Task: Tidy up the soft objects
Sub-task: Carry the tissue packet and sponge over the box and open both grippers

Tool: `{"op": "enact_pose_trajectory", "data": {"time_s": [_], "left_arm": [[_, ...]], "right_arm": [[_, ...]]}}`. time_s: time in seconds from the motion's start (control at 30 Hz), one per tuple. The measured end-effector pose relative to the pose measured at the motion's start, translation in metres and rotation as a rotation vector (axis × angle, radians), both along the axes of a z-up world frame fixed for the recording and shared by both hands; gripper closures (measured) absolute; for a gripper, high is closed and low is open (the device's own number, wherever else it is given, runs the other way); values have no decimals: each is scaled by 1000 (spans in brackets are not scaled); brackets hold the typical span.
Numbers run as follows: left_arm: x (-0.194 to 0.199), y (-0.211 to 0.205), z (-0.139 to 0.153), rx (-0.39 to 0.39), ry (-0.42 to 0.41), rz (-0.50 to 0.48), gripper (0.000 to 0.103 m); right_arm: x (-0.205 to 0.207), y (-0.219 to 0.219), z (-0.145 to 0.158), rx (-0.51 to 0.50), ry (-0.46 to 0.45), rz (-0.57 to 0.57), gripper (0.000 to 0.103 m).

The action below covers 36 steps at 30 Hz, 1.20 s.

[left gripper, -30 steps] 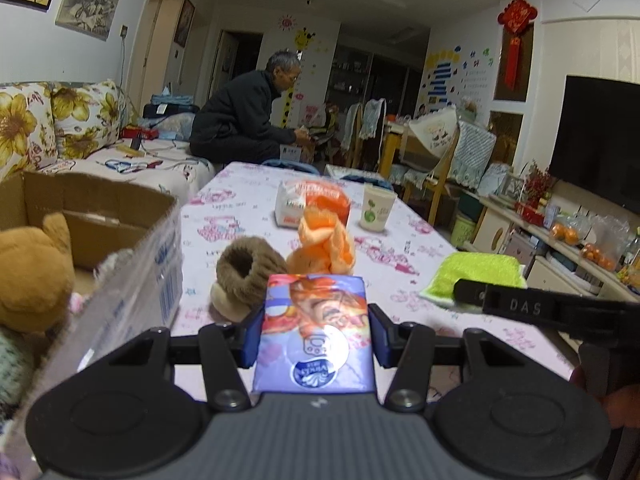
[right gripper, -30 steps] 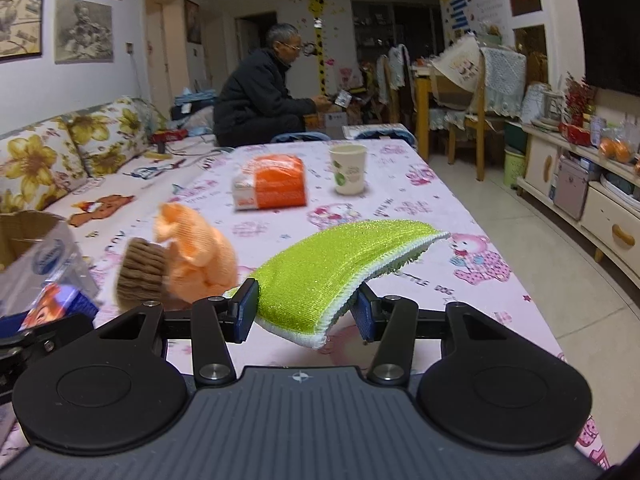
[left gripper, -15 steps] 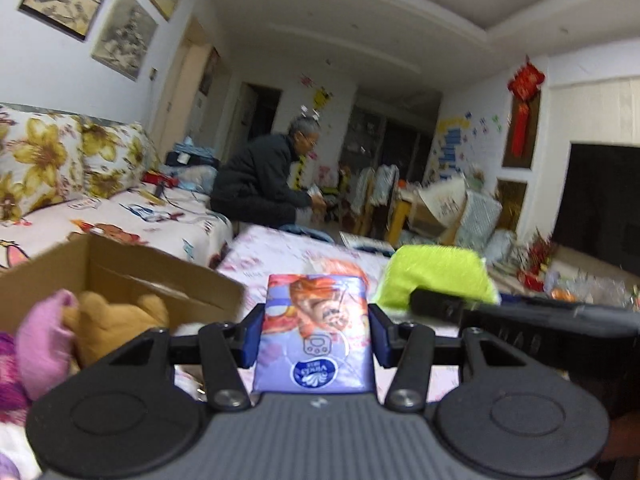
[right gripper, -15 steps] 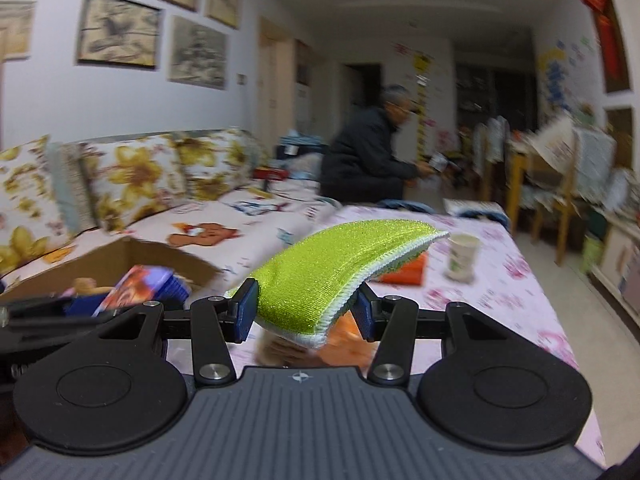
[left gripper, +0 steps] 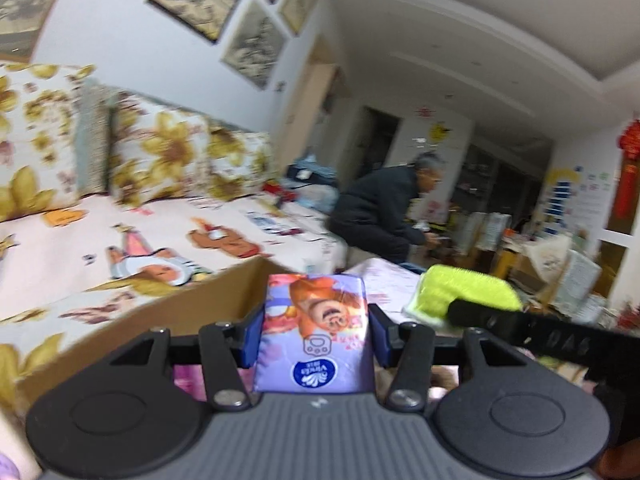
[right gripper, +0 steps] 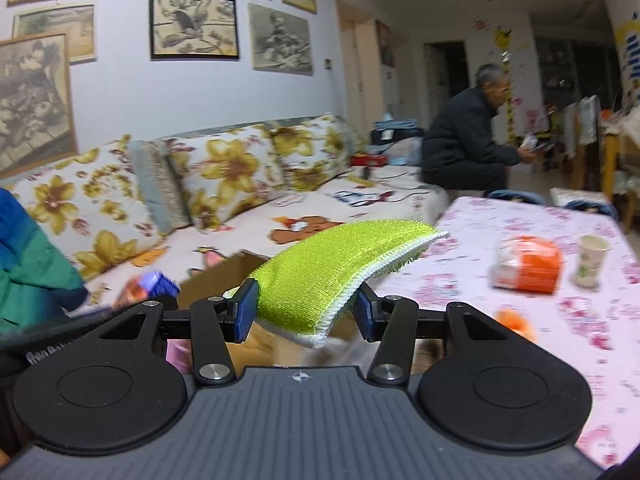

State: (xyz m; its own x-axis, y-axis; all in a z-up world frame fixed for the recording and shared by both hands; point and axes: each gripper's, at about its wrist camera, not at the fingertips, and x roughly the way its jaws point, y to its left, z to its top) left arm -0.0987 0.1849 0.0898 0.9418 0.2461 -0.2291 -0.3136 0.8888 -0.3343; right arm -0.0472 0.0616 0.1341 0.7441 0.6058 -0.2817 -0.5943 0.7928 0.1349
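In the left wrist view, the left gripper [left gripper: 316, 326] is clamped on a purple printed soft tissue pack [left gripper: 316, 332], held above the brown cardboard box [left gripper: 192, 308] beside the floral sofa [left gripper: 152, 184]. In the right wrist view, the right gripper [right gripper: 306, 310] pinches a lime-green microfibre sponge pad [right gripper: 332, 268] over the box's near edge, with the pink-patterned table [right gripper: 560, 320] to the right.

tissue pack [left gripper: 316, 330]: purple, upright, clamped in left hand-held gripper [left gripper: 315, 334] | sponge [right gripper: 336, 272]: green, bent, clamped in right hand-held gripper [right gripper: 306, 314]

left tongs [left gripper: 316, 330] clamping tissue pack [left gripper: 316, 332], cardboard box [left gripper: 160, 320] beneath
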Motion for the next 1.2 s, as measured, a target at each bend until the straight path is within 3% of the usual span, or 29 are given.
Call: {"op": "enact_pose_trajectory", "data": {"time_s": [0.2,0.57,0.63,0.67,0.73,1.03,1.2], "left_arm": [[-10,22,-7,-19,44,97,52],[-21,36,-12,-50,73,182,49],[-20,37,-12,-42,71,198,47],[-22,36,-11,-32,65,206,43],[-23,35,-10,-16,48,222,37],[-27,26,-5,40,-2,241,24],[-25,21,-4,57,-5,225,22]], "right_arm": [[4,26,-1,75,70,104,40],[2,56,-7,67,128,213,38],[0,57,-7,55,125,221,32],[-1,57,-7,56,122,224,18],[-4,52,-3,71,106,224,6],[-18,20,5,109,65,173,1],[-24,5,3,134,60,123,1]]}}
